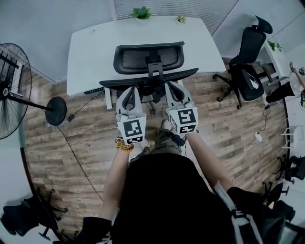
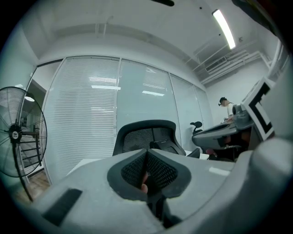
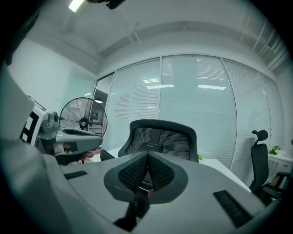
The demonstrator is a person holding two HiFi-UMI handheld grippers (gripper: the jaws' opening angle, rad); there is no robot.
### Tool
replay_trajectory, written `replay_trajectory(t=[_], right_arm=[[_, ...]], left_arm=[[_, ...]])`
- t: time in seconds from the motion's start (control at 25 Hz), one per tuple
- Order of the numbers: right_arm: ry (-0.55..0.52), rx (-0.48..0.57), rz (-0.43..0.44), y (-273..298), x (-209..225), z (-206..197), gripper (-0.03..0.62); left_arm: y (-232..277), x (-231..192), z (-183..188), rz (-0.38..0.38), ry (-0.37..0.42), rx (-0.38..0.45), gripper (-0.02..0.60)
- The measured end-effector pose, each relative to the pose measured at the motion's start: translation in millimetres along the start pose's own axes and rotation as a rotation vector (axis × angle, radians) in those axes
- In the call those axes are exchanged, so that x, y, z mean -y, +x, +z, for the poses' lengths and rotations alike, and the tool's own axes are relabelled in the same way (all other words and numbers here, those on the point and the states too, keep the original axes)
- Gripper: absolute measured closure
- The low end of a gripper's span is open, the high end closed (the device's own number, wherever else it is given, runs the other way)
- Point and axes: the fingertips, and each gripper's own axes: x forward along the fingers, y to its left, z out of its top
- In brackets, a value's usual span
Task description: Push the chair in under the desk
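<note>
Both tongs are nearest, held side by side before the person (image 1: pixel 162 200). The left gripper (image 1: pixel 127 90) and the right gripper (image 1: pixel 173 86) each have the jaws pressed together, with nothing between them. Their tips reach the back of the black mesh chair (image 1: pixel 150 59); if they touch it, I cannot tell. The chair stands at the middle of the near edge of the white desk (image 1: pixel 90 47), with its backrest toward the person. Two small plants (image 1: pixel 141 12) stand at the desk's far edge. On the wooden floor (image 1: pixel 86 157) a standing fan (image 1: pixel 12 90) is at the left and a second black chair (image 1: pixel 248 62) at the right.
</note>
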Motion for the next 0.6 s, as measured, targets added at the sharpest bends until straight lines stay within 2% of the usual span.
replay_trajectory(t=[0.2, 0.44, 0.6], right_arm=[[-0.037, -0.02, 0.013, 0, 0, -5, 0.595], [-0.096, -0.051, 0.025, 4, 9, -12, 0.595], [-0.129, -0.065, 0.027, 6, 20, -13, 0.595]], left_arm=[[-1, -5, -1, 0.013, 0.038, -0.012, 0.569], [5, -15, 0, 0.029, 0.152, -0.044, 0.569], [9, -20, 0, 0.021, 0.168, -0.05, 0.569]])
